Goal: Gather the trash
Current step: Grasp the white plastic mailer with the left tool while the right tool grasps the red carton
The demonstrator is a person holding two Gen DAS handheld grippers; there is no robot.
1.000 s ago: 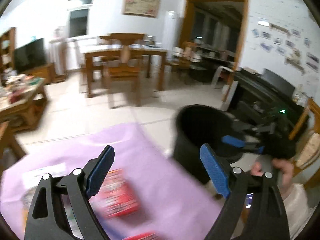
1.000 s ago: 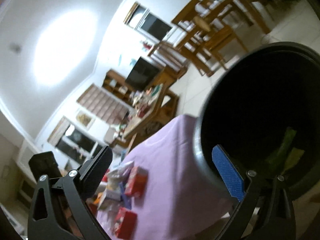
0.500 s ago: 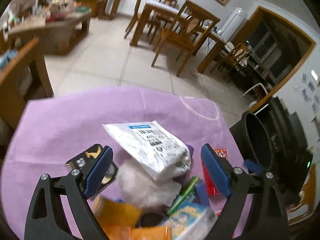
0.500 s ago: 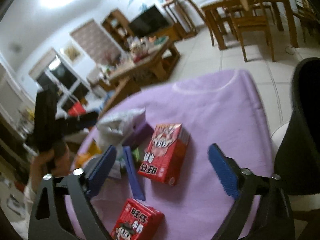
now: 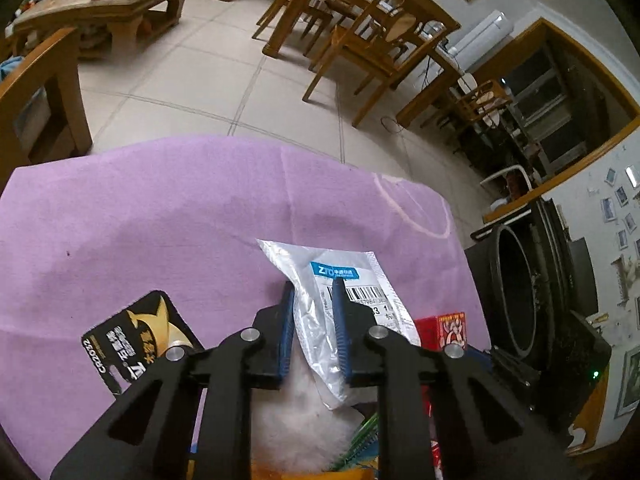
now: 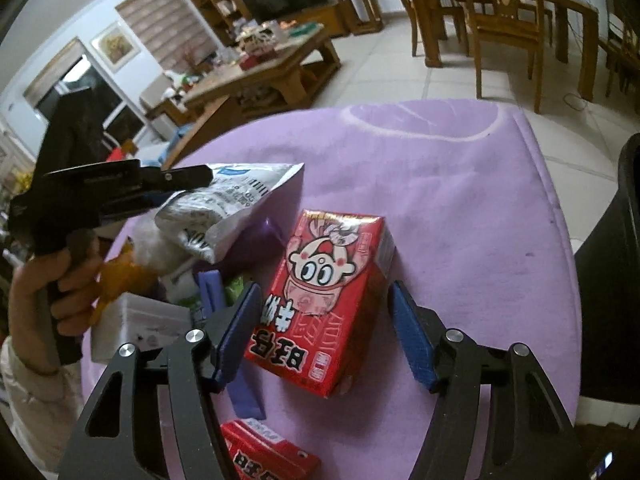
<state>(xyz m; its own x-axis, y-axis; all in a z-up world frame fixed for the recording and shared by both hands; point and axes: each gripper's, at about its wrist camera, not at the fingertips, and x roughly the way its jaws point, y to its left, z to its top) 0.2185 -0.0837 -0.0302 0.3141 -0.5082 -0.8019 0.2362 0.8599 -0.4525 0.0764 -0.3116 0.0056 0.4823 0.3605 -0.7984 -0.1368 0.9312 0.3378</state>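
Note:
A heap of trash lies on a table under a purple cloth (image 5: 160,220). In the left wrist view my left gripper (image 5: 312,292) is shut on a white courier bag (image 5: 360,276) with a barcode label, at the top of the heap. The right wrist view shows that same bag (image 6: 236,200) pinched in the left gripper (image 6: 200,178), which a hand holds. My right gripper (image 6: 322,304) straddles a red drink carton (image 6: 324,292) lying flat on the cloth. Its jaws are closing, and a gap remains on the right side. A black bin (image 5: 516,292) stands past the table's right edge.
A black battery card (image 5: 132,336), white fluff (image 5: 296,420), a white box (image 6: 132,328), an orange wrapper (image 6: 120,280), a blue strip (image 6: 244,396) and a second red carton (image 6: 268,456) lie in the heap. The bin (image 6: 616,260) is close on the right. Wooden chairs and tables stand beyond.
My left gripper came down over the heap and closed on the courier bag. My right gripper swung from the bin to the red carton, and its jaws narrowed around it.

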